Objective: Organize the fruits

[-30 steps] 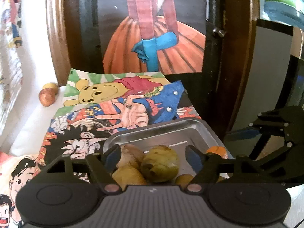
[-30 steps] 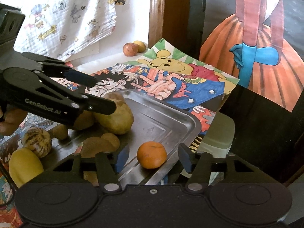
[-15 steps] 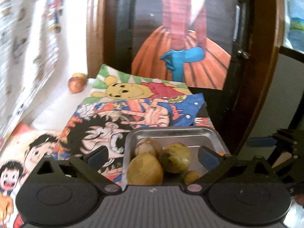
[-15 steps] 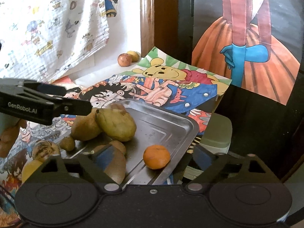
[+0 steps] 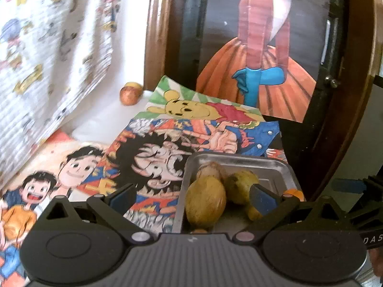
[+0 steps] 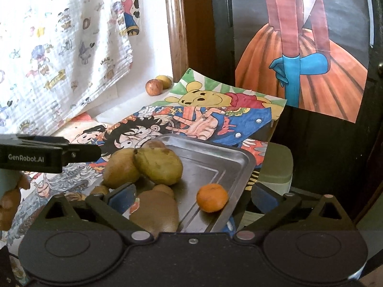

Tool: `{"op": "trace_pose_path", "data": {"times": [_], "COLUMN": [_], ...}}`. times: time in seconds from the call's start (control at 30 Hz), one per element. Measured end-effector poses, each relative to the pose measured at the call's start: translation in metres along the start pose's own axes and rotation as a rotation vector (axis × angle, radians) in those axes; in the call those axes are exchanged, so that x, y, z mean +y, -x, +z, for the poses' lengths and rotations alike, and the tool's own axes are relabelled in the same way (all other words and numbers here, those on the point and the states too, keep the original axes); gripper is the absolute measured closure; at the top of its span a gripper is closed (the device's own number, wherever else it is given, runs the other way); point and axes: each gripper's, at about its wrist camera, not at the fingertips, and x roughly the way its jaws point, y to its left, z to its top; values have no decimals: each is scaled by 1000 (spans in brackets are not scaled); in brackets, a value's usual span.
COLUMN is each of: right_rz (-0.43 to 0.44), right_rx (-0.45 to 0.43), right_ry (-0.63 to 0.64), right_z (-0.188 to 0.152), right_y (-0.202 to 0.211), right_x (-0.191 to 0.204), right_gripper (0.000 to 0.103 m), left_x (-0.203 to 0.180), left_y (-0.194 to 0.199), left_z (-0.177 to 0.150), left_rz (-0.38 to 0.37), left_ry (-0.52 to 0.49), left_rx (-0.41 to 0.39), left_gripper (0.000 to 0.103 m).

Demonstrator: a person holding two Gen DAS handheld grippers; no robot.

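A steel tray (image 6: 229, 165) (image 5: 275, 167) lies on cartoon posters and holds several yellow-green and brown fruits (image 6: 158, 165) (image 5: 205, 203) plus a small orange (image 6: 212, 197) near its right rim. My left gripper (image 5: 191, 198) is open above the tray's left edge, with nothing between its fingers. My right gripper (image 6: 191, 196) is open over the tray's near edge, the orange lying between its fingers, untouched. A red apple (image 6: 153, 87) (image 5: 129, 95) and a yellow fruit (image 6: 164, 81) sit far back by the wall. The left gripper's arm (image 6: 47, 154) shows at the left of the right wrist view.
Patterned white cloth (image 6: 59, 47) hangs at the left. A dark wooden door frame (image 6: 177, 35) and a poster of an orange skirt (image 6: 304, 71) stand behind. A pale green box (image 6: 277, 167) sits right of the tray. Part of a hand (image 6: 9, 205) shows at far left.
The left gripper has swung left and back, off the fruits, and its fingers have spread wide. The right gripper has drawn back and opened wider; the orange stays on the tray.
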Motion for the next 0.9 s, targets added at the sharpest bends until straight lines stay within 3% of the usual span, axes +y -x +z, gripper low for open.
{"op": "trace_pose_path", "data": {"times": [0.5,0.9], "right_rz": [-12,-13], "right_rx": [-26,-58], "right_ry": [-9,20], "right_z": [-17,-31], "right_y": [21,45], "right_x": [22,53], "right_gripper": [1,1], "left_x": [4,16], "left_y": [36,66], "left_z": [-28,-50], "left_rz": [87,103], "left_ry": [46,73], "left_rx": [-13,-51], "left_gripper": [1,1]}}
